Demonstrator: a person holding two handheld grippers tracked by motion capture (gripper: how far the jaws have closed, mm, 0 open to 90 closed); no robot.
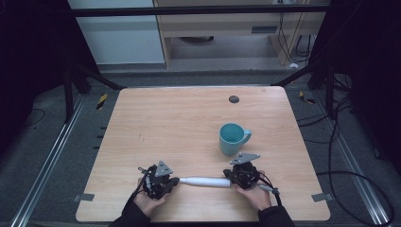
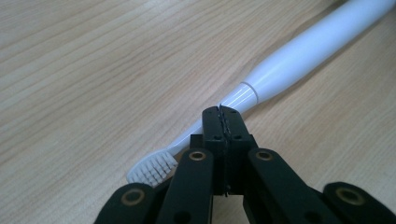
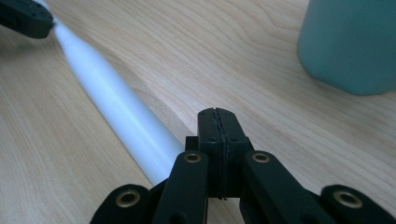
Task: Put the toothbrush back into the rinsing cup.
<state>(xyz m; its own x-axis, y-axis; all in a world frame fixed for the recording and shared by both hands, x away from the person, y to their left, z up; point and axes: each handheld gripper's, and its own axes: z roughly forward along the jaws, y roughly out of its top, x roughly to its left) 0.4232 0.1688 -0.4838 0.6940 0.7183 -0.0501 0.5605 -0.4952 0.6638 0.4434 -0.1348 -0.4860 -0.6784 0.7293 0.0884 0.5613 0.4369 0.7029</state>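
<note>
On the table [image 1: 189, 118], near its front edge, a white electric toothbrush [image 1: 204, 181] lies flat on the wood, running crosswise. That toothbrush is the reference for everything else.

Left gripper [image 1: 171, 181]: at the toothbrush's brush end, resting low, held by the person's left hand [image 1: 149, 201]. Jaws pressed fully together, nothing between them. In the left gripper view the closed tips [image 2: 223, 114] sit over the thin neck of the toothbrush [image 2: 280, 65]; whether they touch it, cannot tell. White bristles [image 2: 154, 169] peek out beside the jaws, facing sideways, down on the wood. Thick handle runs away toward the upper right of that view.

Right gripper [image 1: 231, 179]: at the toothbrush's opposite end, the thick handle end, held by the right hand [image 1: 257, 194]. Jaws also shut tight, holding nothing. In the right gripper view the closed tips [image 3: 219, 116] sit just beside the handle [image 3: 116, 107], which passes along their left side and under the linkage. Contact with the handle not clear.

Teal mug [image 1: 232, 139]: upright, behind the toothbrush's handle end, near it but apart, handle turned to the right in the high view. It also shows in the right gripper view [image 3: 348, 46], beyond the jaws.

Small dark round disc [image 1: 233, 99]: far beyond the toothbrush, toward the table's back edge, in line with the mug.

Both forearms in dark sleeves.
</note>
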